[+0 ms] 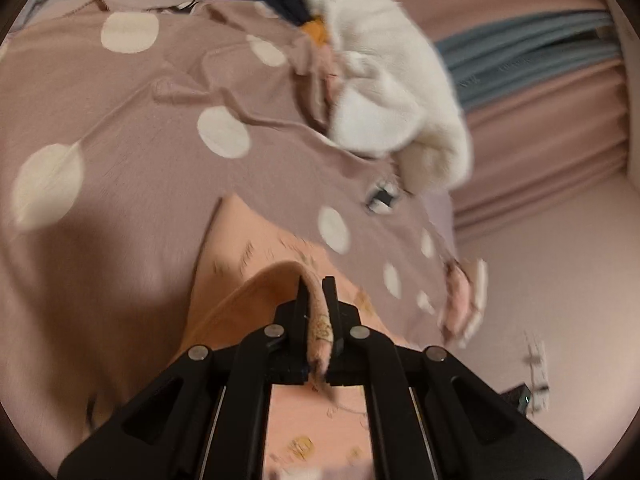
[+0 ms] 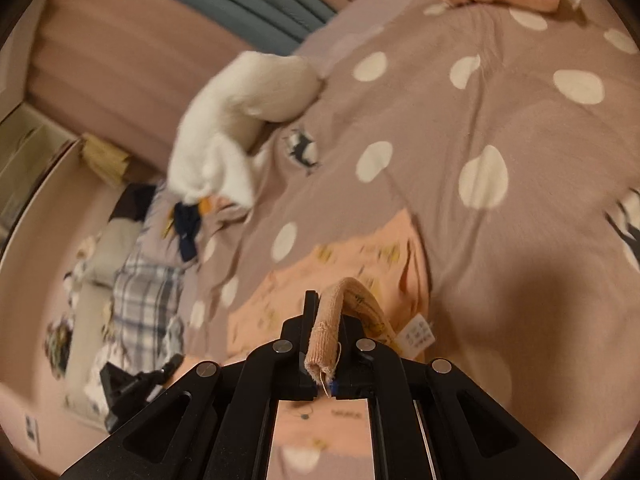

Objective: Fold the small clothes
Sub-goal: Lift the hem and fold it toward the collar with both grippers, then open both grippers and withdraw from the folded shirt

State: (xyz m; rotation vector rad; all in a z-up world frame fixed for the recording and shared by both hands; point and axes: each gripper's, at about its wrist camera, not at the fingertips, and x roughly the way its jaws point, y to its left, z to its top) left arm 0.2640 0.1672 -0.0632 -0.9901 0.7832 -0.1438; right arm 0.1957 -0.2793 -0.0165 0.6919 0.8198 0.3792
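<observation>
Left tongs (image 1: 316, 292): closed almost fully, clamped on a folded edge of the peach printed garment (image 1: 248, 264). Right tongs (image 2: 326, 308): likewise nearly together, pinching a ribbed cuff of the same garment (image 2: 360, 260), next to its white care label (image 2: 418, 334). The garment's remainder lies on the polka-dot blanket (image 1: 160, 128) covering the bed. A white fleece item (image 1: 384, 92) rests farther off on the blanket.

The left gripper (image 1: 318, 300) is matte black plastic: two thin flat fingers, angular linkage arms with triangular cut-outs, and four round silver pivot pins. The right gripper (image 2: 324, 312) looks alike, with identical silver pins.
</observation>
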